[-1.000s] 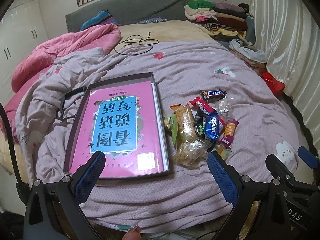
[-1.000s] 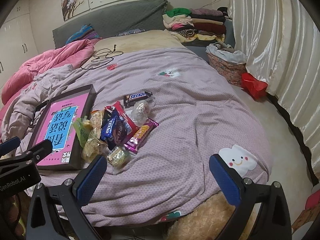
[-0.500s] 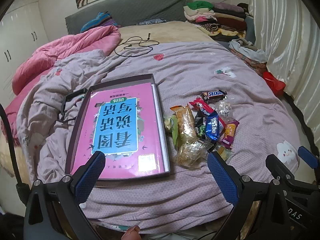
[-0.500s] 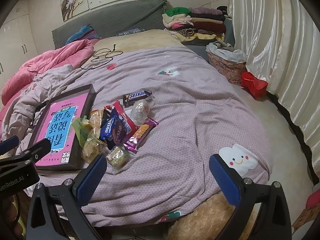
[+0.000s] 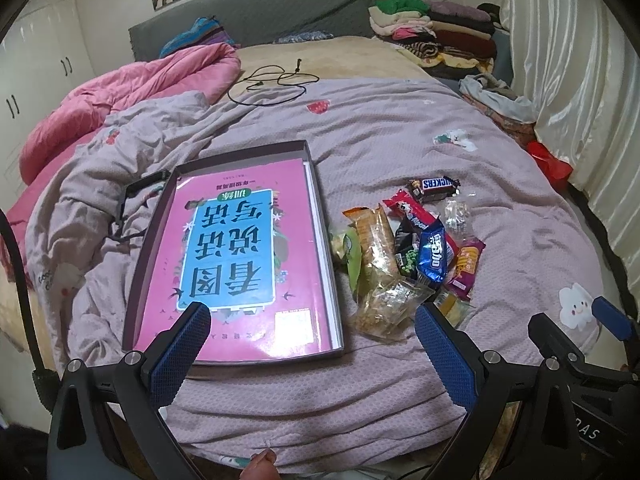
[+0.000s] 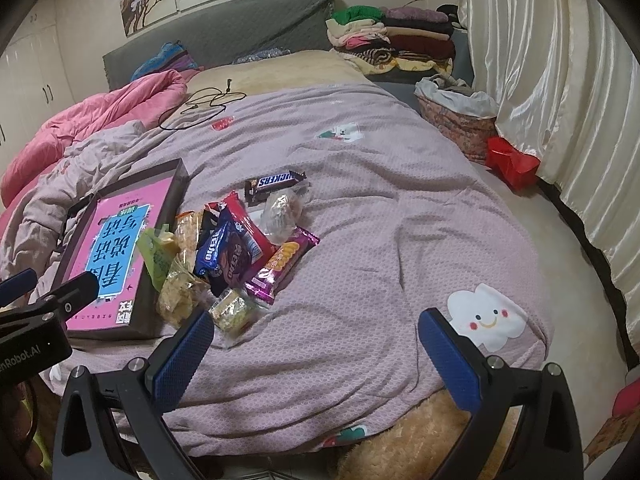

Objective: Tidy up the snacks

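On the mauve bedspread (image 5: 400,132) lies a heap of snacks (image 5: 408,256), just right of a dark shallow box (image 5: 320,216) that holds a pink book (image 5: 240,256). From the left wrist view I see the whole box and book, with the left gripper (image 5: 308,344) low in front, its blue fingers (image 5: 180,348) spread wide and empty; the near edge of the box sits between them, farther off. Part of the right gripper (image 5: 608,320) enters at the right margin of that view. From the right wrist view I see only the right part of the box (image 6: 168,196), but more of the floor and a white cloud print (image 6: 486,318) on the bedspread (image 6: 400,200). My right gripper (image 6: 316,344) is likewise spread and holds nothing. The snacks (image 6: 232,248) lie ahead of its left finger, apart from it; a small clear packet (image 6: 232,310) is the nearest piece. A Snickers bar (image 6: 276,184) marks the far end of the heap, also legible in the left view (image 5: 436,186). A pink quilt (image 5: 120,108) is bunched at the left, a black cable (image 5: 272,84) coils near the grey headboard (image 5: 260,16), folded clothes (image 6: 392,36) are stacked at the far right, and pale curtains (image 6: 560,80) hang along the right wall above a red bag (image 6: 512,162).
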Motion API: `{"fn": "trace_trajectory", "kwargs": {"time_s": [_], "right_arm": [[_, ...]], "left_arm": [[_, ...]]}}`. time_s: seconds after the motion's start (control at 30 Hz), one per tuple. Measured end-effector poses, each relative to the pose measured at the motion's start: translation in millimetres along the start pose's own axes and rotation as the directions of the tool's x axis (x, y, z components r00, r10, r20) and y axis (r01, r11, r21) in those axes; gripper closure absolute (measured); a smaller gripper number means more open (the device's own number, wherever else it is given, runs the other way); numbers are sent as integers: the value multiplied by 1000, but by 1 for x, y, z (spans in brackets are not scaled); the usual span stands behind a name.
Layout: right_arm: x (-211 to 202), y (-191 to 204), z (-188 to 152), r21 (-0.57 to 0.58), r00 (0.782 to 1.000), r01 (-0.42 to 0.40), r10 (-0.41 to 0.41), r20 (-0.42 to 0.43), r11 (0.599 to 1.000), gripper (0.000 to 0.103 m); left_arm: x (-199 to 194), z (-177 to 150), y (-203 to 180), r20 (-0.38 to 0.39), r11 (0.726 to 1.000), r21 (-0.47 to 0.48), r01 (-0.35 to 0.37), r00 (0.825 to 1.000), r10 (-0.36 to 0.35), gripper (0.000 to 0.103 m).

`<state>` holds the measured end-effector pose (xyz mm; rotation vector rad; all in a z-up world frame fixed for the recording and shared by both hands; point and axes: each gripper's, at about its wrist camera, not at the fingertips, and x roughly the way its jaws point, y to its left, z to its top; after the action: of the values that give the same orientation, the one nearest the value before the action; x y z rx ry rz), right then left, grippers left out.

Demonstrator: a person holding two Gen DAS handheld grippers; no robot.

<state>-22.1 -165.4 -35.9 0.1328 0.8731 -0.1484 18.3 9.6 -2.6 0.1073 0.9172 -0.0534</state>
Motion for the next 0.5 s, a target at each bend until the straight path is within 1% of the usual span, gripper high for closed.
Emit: {"fn": "trace_trajectory", "kwargs": {"time_s": [0.27, 0.43, 0.5], "right_arm": [[13, 0, 2, 8, 999, -19, 19, -27, 1000, 0], [25, -1, 4, 22, 997, -51, 52, -53, 998, 0], [31, 0, 4, 33, 995, -76, 78, -68, 997, 0]], "left_arm": [[10, 4, -1, -12, 1000, 18, 22, 1000, -22, 1], [17, 10, 4, -19, 999, 13, 42, 999, -42, 1], [19, 11, 6, -24, 998, 19, 57, 998, -56, 1]]}}
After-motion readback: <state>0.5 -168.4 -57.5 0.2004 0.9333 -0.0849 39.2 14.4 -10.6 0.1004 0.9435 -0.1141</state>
